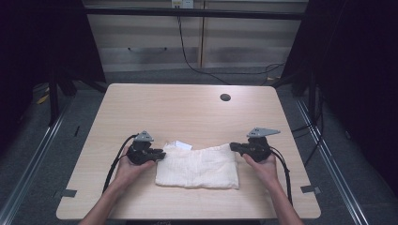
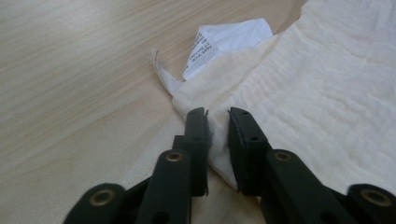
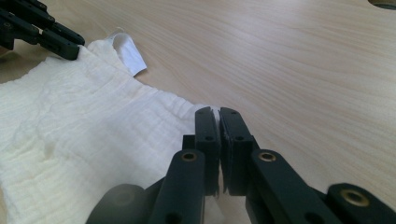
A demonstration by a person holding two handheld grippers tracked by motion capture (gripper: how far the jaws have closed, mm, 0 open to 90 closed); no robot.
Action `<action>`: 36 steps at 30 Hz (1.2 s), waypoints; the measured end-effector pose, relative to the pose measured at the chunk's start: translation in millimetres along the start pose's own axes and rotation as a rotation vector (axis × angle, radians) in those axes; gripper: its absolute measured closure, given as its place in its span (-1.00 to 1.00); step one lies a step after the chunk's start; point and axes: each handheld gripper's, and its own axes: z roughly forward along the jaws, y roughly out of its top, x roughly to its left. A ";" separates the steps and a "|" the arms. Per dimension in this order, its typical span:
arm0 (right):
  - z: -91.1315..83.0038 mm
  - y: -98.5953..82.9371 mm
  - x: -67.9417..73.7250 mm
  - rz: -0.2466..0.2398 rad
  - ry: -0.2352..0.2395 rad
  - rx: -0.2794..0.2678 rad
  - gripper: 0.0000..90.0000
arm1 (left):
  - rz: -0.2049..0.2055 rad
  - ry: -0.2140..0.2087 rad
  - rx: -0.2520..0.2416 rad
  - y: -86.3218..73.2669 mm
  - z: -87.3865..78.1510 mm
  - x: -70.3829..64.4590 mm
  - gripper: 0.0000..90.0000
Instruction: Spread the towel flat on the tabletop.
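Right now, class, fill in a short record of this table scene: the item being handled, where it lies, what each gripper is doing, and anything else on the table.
item: cream cloth, folded flat, with a white label at its far left corner
place: near half of the wooden table
left gripper: clamped on the cloth's far left corner
right gripper: clamped on the cloth's far right corner
other: round cable hole in the far right part of the table

High view overlooks the table; both tool cameras closely share the cloth.
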 end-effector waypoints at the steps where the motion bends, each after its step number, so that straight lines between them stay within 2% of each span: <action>1: 0.1 -0.1 0.0 0.000 0.000 0.000 0.93 | 0.005 -0.008 -0.006 -0.5 -1.4 -0.1 0.81; 6: 0.0 -0.5 -0.3 0.004 -0.001 0.001 0.93 | -0.017 -0.011 -0.034 -2.0 -5.4 3.3 0.84; 7: -0.1 -0.5 -0.3 0.004 -0.001 0.001 0.93 | -0.033 -0.016 -0.050 -1.9 -8.4 4.1 0.82; 15: -0.2 -0.4 0.1 0.006 -0.001 -0.001 0.93 | -0.033 -0.023 -0.101 1.7 -19.4 4.1 0.84; 19: -1.8 1.0 -0.2 0.004 -0.001 -0.006 0.93 | -0.045 -0.021 -0.151 6.4 -29.7 5.3 0.86; 20: -5.1 3.8 -0.4 0.005 0.003 -0.023 0.93 | -0.051 -0.038 -0.190 9.3 -37.4 6.2 0.87; 21: -8.0 6.0 -0.5 0.008 0.004 -0.031 0.93 | -0.050 -0.035 -0.197 11.6 -41.2 6.6 0.88; 22: -10.9 8.9 -0.9 0.007 0.005 -0.041 0.93 | -0.050 -0.035 -0.197 11.6 -41.2 6.6 0.88; 24: -16.9 15.9 -1.8 0.002 0.010 -0.060 0.94 | -0.057 -0.042 -0.249 19.7 -53.7 8.5 0.91; 28: -29.7 37.4 -0.8 -0.027 0.011 -0.086 0.94 | -0.048 -0.035 -0.269 31.2 -63.3 10.4 0.92; 29: -29.7 37.4 -0.8 -0.027 0.011 -0.086 0.94 | -0.048 -0.035 -0.280 35.9 -66.7 11.5 0.92; 30: -35.8 51.3 -0.7 -0.040 0.007 -0.108 0.94 | -0.050 -0.021 -0.308 46.9 -74.5 14.6 0.92; 31: -38.7 58.5 -1.1 -0.044 0.006 -0.120 0.94 | -0.050 -0.021 -0.308 46.9 -74.5 14.6 0.92; 32: -41.2 65.8 -2.1 -0.048 0.005 -0.133 0.94 | -0.047 -0.016 -0.339 59.2 -82.4 18.2 0.92; 33: -43.6 73.4 -3.2 -0.051 0.000 -0.143 0.94 | -0.047 -0.016 -0.339 59.2 -82.4 18.2 0.92; 34: -46.2 81.4 -4.6 -0.057 -0.005 -0.157 0.94 | -0.042 -0.005 -0.345 66.1 -86.2 19.7 0.92; 35: -49.6 89.8 -6.1 -0.056 -0.006 -0.174 0.94 | -0.040 0.013 -0.366 80.6 -92.6 23.3 0.92; 36: -52.9 98.4 -7.8 -0.062 -0.005 -0.197 0.94 | -0.038 0.023 -0.378 88.2 -95.3 25.2 0.92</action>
